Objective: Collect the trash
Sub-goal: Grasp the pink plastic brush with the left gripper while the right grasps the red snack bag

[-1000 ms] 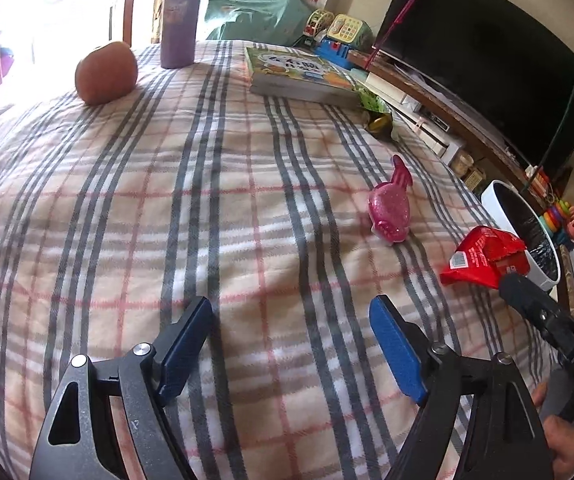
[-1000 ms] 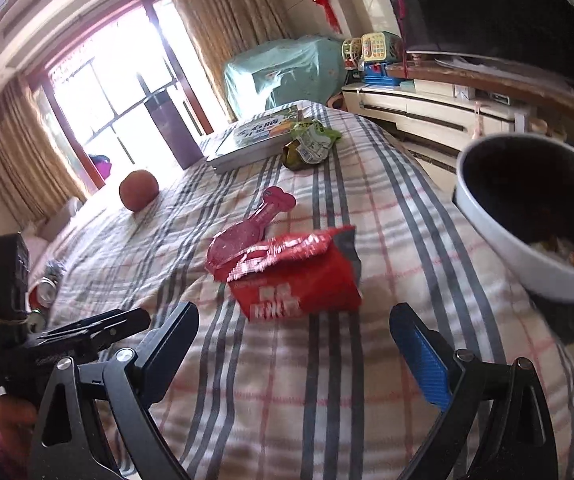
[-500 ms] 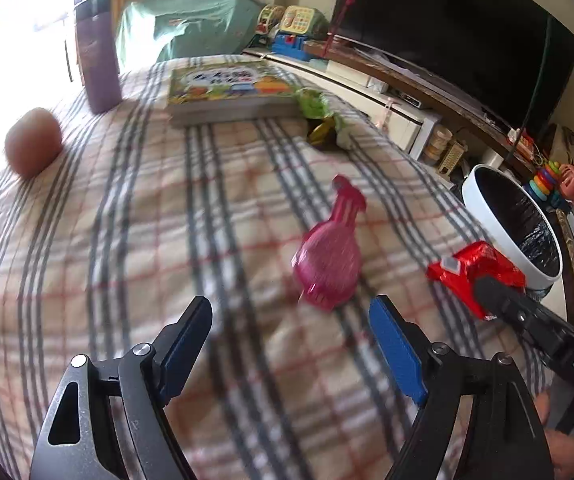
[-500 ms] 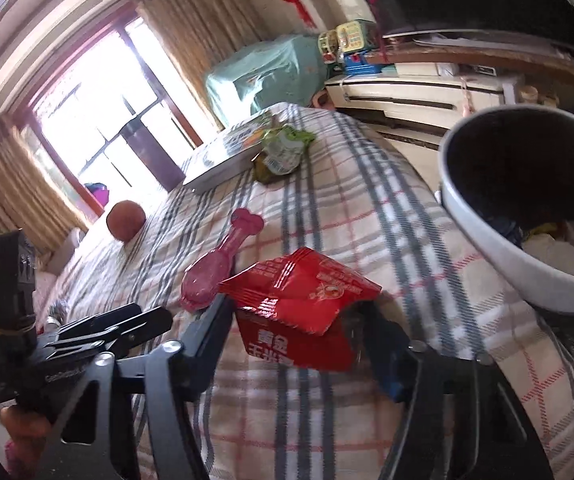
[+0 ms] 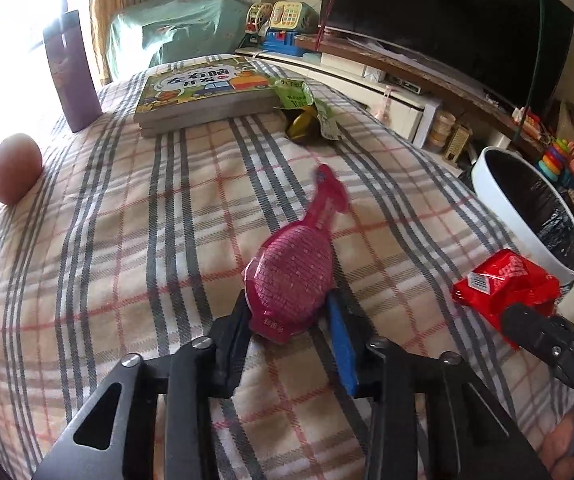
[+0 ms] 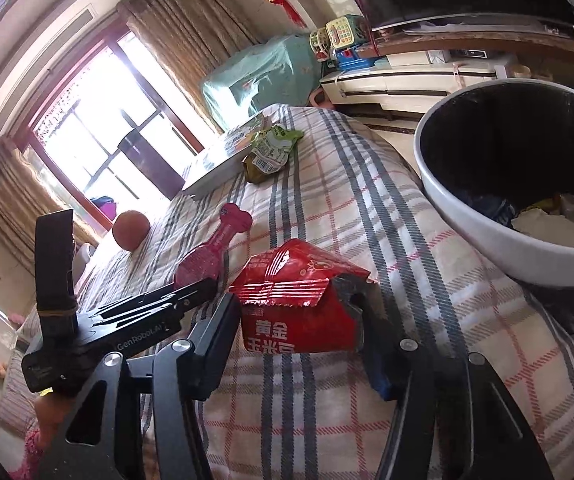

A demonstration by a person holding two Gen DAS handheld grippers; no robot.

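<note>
On a bed under a plaid blanket (image 5: 135,264), the left gripper (image 5: 291,320) is closing its jaws around the wide end of a pink, bone-handled plastic wrapper (image 5: 293,280), pads at its edges. The right gripper (image 6: 301,320) is closing too, clamped on a crumpled red foil snack bag (image 6: 299,304). A white trash bin with black liner (image 6: 487,240) stands just beside the bed, scraps inside. A green wrapper (image 6: 271,152) lies against a picture book (image 5: 203,92).

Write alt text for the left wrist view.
The left claw is closing around the wide end of a pink drumstick-shaped wrapper on a plaid blanket. At right, the other claw grips a red snack bag beside a white bin; behind lie a book and an apple.
</note>
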